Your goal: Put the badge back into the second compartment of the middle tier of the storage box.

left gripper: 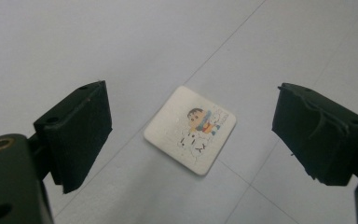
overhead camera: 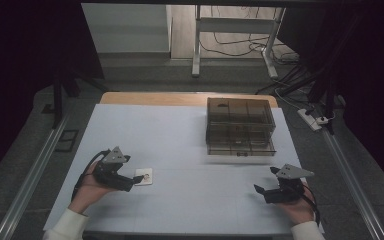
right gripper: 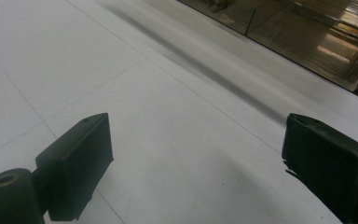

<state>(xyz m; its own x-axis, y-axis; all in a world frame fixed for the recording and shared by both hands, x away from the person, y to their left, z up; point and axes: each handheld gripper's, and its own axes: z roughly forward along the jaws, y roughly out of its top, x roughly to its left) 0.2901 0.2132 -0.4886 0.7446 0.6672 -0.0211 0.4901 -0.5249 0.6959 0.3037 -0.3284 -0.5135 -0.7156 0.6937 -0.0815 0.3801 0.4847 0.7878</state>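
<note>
From above, the person's two hands come in at the near edge of the desk (overhead camera: 180, 145), which is covered in a pale sheet. The left tool (overhead camera: 139, 178) sits low on the near left, its jaws spread and its tips right at a small white square card (overhead camera: 144, 176) that lies flat on the sheet. Whether the tips touch the card I cannot tell from here. The right tool (overhead camera: 265, 181) rests near the front right, well apart from the card, its jaws spread wide with nothing between them. A smoky, see-through drawer box (overhead camera: 240, 126) stands farther back, beyond the right tool and well apart from the card.

In the left gripper view, the card (left gripper: 190, 129) lies flat on the sheet between and a little beyond the two black pads (left gripper: 77, 135). It has rounded corners and a small cartoon print on its face, and it sits turned cornerwise to the tool. The left tool (left gripper: 191, 140) is wide open, a clear gap on either side of the card, neither pad touching it.

In the right gripper view, the right tool (right gripper: 196, 163) also stands wide, with bare sheet between its pads (right gripper: 74, 163). The drawer box (right gripper: 307, 32) crosses the upper right corner, its brownish clear front set on the desk beyond the tool, casting a soft shadow along the sheet.
</note>
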